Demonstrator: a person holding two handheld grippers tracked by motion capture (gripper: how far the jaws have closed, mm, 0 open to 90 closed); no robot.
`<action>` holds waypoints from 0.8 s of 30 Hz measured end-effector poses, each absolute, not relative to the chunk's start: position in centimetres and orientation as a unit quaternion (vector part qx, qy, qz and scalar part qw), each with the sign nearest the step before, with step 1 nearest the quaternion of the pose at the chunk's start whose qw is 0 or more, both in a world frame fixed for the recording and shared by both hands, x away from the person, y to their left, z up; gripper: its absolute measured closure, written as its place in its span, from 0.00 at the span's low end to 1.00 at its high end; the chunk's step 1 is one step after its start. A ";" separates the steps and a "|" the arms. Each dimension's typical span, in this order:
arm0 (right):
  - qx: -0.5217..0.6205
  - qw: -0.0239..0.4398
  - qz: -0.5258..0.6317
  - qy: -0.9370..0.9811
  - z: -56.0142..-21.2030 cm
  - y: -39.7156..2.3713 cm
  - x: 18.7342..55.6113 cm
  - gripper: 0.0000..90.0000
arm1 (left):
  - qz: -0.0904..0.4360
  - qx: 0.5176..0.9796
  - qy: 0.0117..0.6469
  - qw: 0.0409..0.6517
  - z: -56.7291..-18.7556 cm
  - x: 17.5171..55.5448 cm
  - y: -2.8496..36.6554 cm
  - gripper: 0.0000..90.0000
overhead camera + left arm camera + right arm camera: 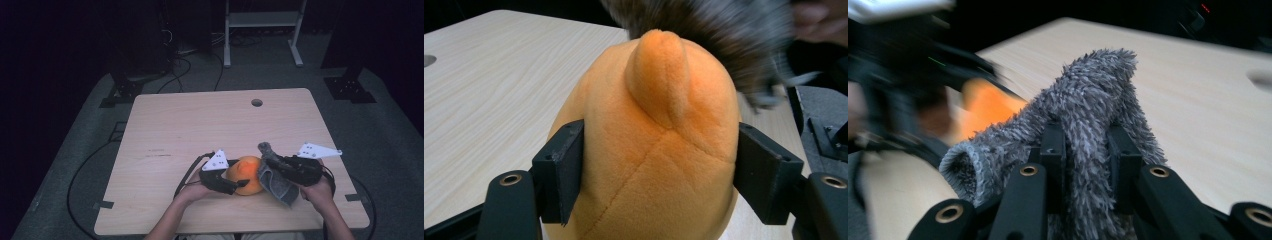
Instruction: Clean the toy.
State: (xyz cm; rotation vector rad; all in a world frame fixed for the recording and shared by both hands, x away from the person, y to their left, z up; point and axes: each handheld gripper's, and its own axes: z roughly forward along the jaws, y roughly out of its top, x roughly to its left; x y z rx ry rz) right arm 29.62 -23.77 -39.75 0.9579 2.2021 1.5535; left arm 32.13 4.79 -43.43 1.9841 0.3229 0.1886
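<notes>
Two black jaws of the left gripper [659,175] are seen nearest the lens in the left gripper view, pressed against the two flanks of an orange plush toy [654,145], which is thereby pinched between them. A raised seam lobe is shown on the top of the plush toy, and stitched seams are seen crossing its surface. In the high view the plush toy [246,175] is located on the wooden tabletop [200,125] close to the near edge, somewhat right of that edge's middle, with the left gripper [235,186] applied from its left side.

A grey shaggy cloth [1088,115] is shown gripped by the right gripper [1087,150], whose jaws are pressed nearly together on a fold of it; one rolled end is seen projecting to the left in the right gripper view. In the high view the cloth [275,180] is draped against the right side of the plush toy, touching it, with the right gripper [270,162] just above it. Whether the cloth rests on the tabletop cannot be told.

A round cable hole [257,102] is marked near the far edge of the tabletop, well apart from the toy. Beyond the far edge, a white frame [262,30] and loose floor cables [175,65] are visible on the dark carpet.
</notes>
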 end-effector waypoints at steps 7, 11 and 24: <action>0.263 0.160 0.515 0.800 -38.7 -19.9 28.8 0.81 | 0.085 0.833 0.128 0.532 -43.5 31.6 4.2 0.27; 0.277 0.139 0.530 0.789 -39.6 -21.0 29.4 0.81 | 0.082 0.829 0.128 0.537 -43.7 31.6 4.3 0.28; 0.327 0.155 0.531 0.766 -40.3 -23.9 29.4 0.81 | 0.082 0.822 0.159 0.541 -43.8 32.4 4.5 0.28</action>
